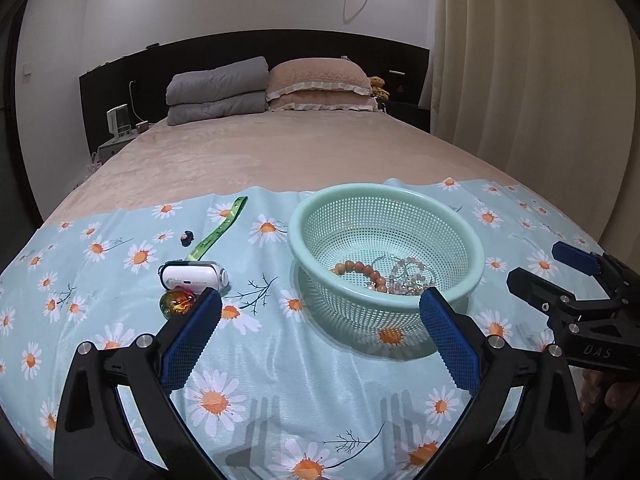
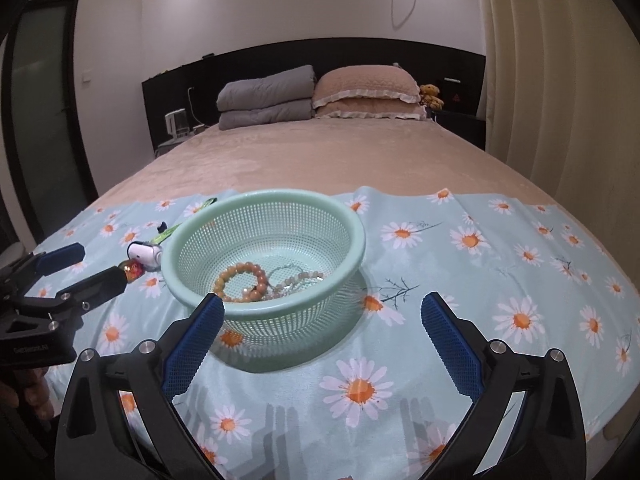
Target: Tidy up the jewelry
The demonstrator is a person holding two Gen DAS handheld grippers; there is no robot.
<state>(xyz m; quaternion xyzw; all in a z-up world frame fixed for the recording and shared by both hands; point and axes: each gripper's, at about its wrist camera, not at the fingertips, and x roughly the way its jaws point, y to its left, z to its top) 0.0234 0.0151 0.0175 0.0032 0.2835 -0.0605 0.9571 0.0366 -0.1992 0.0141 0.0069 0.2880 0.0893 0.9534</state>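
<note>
A mint green mesh basket (image 1: 460,236) (image 2: 352,220) stands on the daisy cloth and holds a brown bead bracelet (image 1: 362,270) (image 2: 240,270) and pale bead bracelets (image 1: 408,276) (image 2: 298,280). An amber glass bead (image 1: 177,303) (image 2: 134,269) lies left of the basket beside a white case (image 1: 196,276) (image 2: 145,254). My left gripper (image 1: 320,312) (image 2: 90,264) is open and empty, between the bead and the basket. My right gripper (image 2: 322,312) (image 1: 540,264) is open and empty, in front of the basket's right side.
A green strap (image 1: 220,230) and a small dark charm (image 1: 186,237) lie behind the white case. The floral cloth (image 1: 320,380) covers the foot of a beige bed (image 1: 280,152). Pillows and a folded grey quilt (image 1: 218,92) sit at the headboard.
</note>
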